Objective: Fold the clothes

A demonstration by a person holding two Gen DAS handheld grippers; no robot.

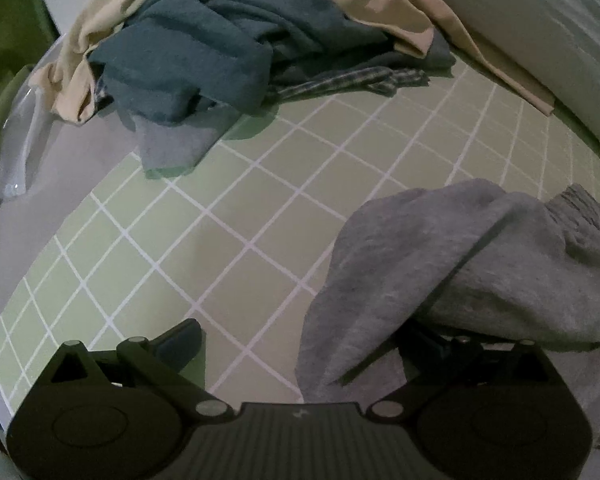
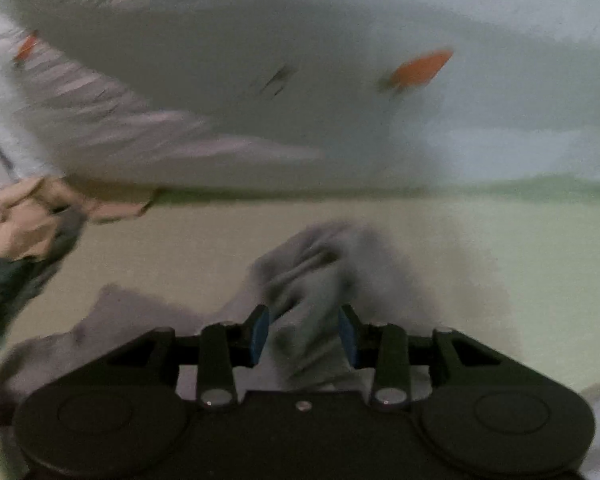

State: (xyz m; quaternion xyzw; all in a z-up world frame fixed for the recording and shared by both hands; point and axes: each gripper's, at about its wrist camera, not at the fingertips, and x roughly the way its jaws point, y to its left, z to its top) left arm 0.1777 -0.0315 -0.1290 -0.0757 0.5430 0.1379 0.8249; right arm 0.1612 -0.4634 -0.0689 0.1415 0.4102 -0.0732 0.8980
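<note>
Two hand-held grippers low over the pale green gridded mat: left gripper spread wide beside the crumpled grey fleece garment lying on it, right gripper straddling grey folds, grip unclear through blur.

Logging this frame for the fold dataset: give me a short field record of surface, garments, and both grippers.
surface: green grid mat
garment in work: grey garment, crumpled at the near right of the mat
pile: teal garment on a beige garment, with a striped cloth sticking out beneath, at the far edge
left gripper: wide apart, right finger under a grey fold, nothing pinched
right gripper: blue pads either side of a bunch of the grey garment; grip unclear, view blurred
backdrop: pale bedding
</note>
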